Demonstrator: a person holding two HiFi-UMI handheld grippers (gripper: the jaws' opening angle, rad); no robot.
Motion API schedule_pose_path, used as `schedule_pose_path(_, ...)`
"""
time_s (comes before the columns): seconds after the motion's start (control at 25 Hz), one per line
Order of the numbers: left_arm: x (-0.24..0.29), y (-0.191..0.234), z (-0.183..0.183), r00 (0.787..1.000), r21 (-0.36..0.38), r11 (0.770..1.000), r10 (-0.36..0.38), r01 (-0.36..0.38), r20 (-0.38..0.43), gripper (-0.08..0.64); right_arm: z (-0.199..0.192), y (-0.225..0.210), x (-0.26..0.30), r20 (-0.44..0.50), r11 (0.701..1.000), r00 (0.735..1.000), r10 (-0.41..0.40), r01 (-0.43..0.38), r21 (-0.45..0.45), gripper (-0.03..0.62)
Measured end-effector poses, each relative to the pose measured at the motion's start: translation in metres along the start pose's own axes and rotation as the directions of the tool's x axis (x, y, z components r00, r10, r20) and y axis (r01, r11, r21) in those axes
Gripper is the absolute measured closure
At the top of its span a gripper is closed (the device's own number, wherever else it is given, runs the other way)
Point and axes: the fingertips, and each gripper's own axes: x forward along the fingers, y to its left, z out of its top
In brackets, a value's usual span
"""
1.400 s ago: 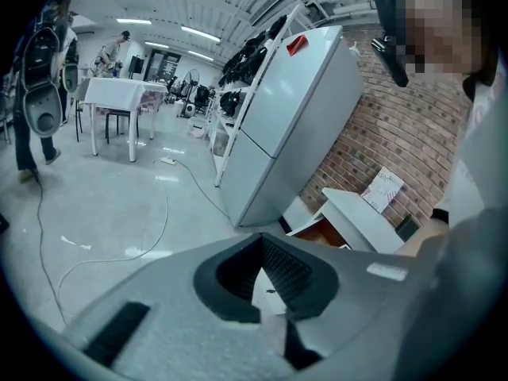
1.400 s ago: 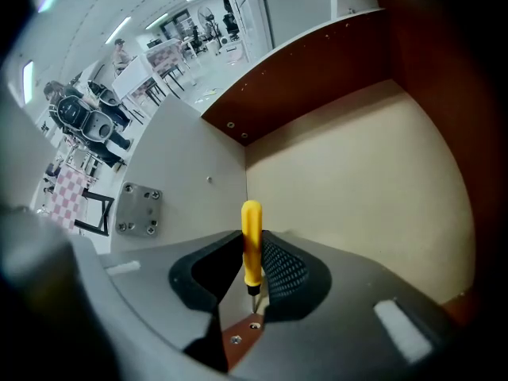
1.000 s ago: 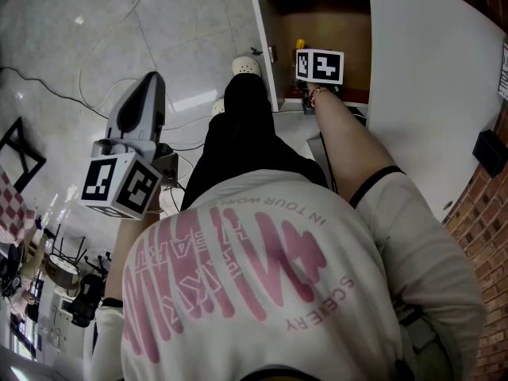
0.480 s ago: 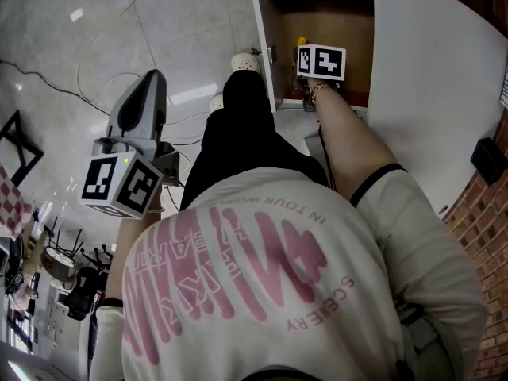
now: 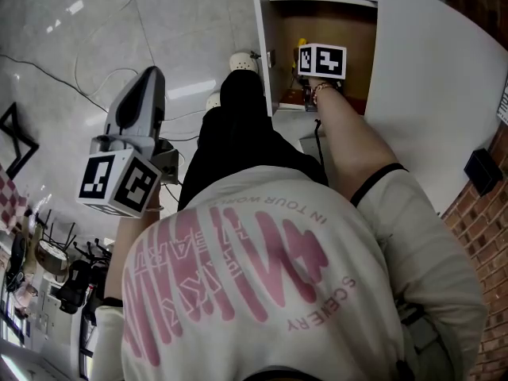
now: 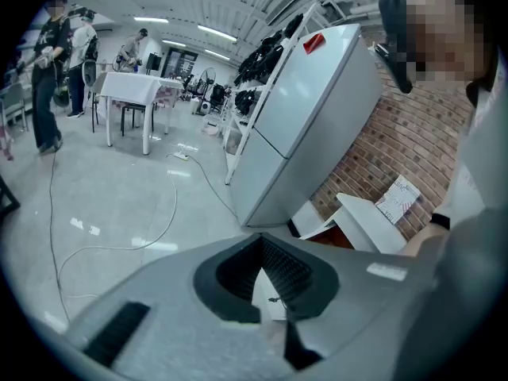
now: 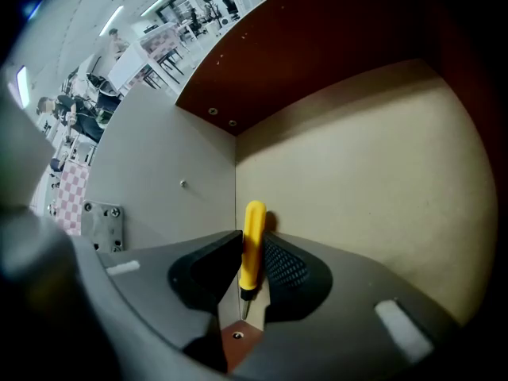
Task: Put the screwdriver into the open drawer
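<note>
Easing open on the pinched yellow-handled screwdriver (image 7: pixel 254 219) in the brown wooden drawer (image 5: pixel 349 22), right tongs (image 7: pixel 252 240) lifted early may drag it out; left tongs (image 6: pixel 260 243) clenched, empty

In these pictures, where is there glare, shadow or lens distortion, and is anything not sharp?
Head view: bright reflections lie on the glossy floor, and straight edges curve toward the borders. Left gripper view: black corners, and the grey fridge leans from the wide lens. Right gripper view: the screwdriver is sharp and throws a short shadow inside the drawer.

Open drawer (image 7: pixel 357 173), beige bottom; screwdriver (image 7: pixel 253 244) upright near its corner
</note>
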Motion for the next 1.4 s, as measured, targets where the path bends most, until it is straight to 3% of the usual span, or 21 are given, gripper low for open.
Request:
schedule_pose_path(0.12, 0.002, -0.002, 0.003, 1.000, -0.004, 1.000, 0.002, -0.002, 0.008, 0.557, 0.003, 0.001, 0.001, -0.009, 0.999, 1.000, 0.007, -0.008, -0.040, 0.497)
schedule_pose_path(0.36, 0.004, -0.001, 0.005, 1.000, -0.010, 1.000, 0.016, -0.016, 0.015, 0.557, -0.002, 0.004, 0.004, -0.022, 1.000, 1.000, 0.019, -0.019, -0.017, 0.499)
schedule_pose_path(1.0, 0.003, 0.002, 0.005, 0.999, -0.020, 0.999, 0.042, -0.042, -0.002, 0.557, 0.000, -0.002, 0.011, -0.048, 0.998, 0.998, -0.044, 0.042, -0.055, 0.476)
schedule_pose_path(1.4, 0.007, -0.001, 0.013, 1.000, 0.001, 1.000, 0.019, -0.019, -0.008, 0.557, 0.000, 0.000, 0.011, -0.024, 0.996, 0.998, -0.066, 0.064, -0.060, 0.476)
